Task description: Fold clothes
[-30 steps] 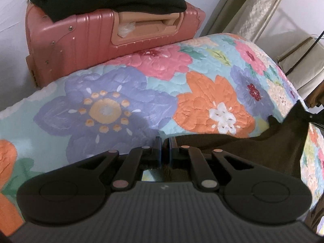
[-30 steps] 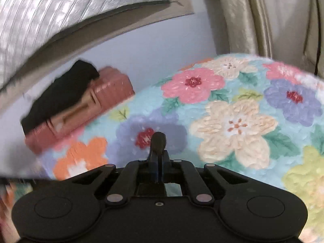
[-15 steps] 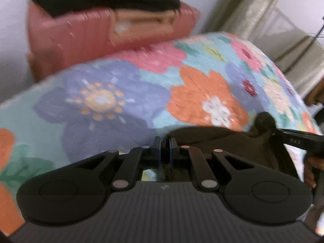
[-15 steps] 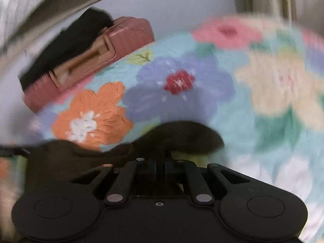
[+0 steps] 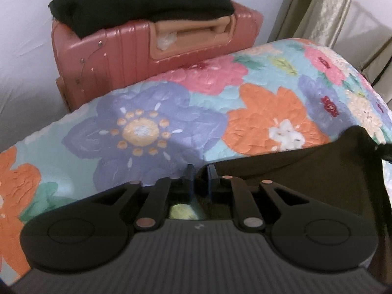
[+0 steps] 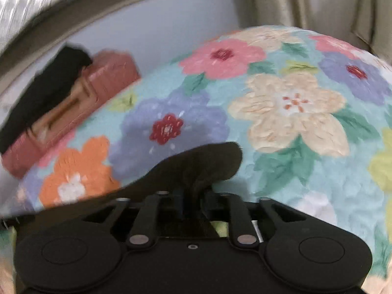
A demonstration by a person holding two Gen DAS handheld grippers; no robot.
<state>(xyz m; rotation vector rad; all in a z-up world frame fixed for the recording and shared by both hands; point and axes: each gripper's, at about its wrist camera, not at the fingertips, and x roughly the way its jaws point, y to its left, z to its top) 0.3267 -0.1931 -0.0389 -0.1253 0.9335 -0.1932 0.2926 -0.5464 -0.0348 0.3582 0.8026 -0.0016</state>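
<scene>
A dark brown garment point(image 5: 294, 171) lies spread on the floral quilt point(image 5: 147, 127), reaching from my left gripper point(image 5: 201, 171) to the right edge of the left wrist view. The left jaws are opening, a narrow gap shows between them, and the garment's corner sits at the right finger point(image 5: 212, 171). In the right wrist view the garment's other end point(image 6: 201, 161) rests as a rounded flap on the quilt point(image 6: 294, 112). My right gripper point(image 6: 194, 196) is opening, and a fold of the cloth still stands between its fingers.
A pink hard-shell suitcase point(image 5: 122, 61) stands past the quilt's far edge with folded black clothing point(image 5: 137, 2) on top. Beige curtains point(image 5: 318, 7) hang at the back right. The suitcase point(image 6: 107, 78) also shows at the left of the right wrist view.
Both pairs of jaws were pinched shut on the garment and have now parted. The right gripper has sunk, and the cloth it held up now rests on the quilt.
</scene>
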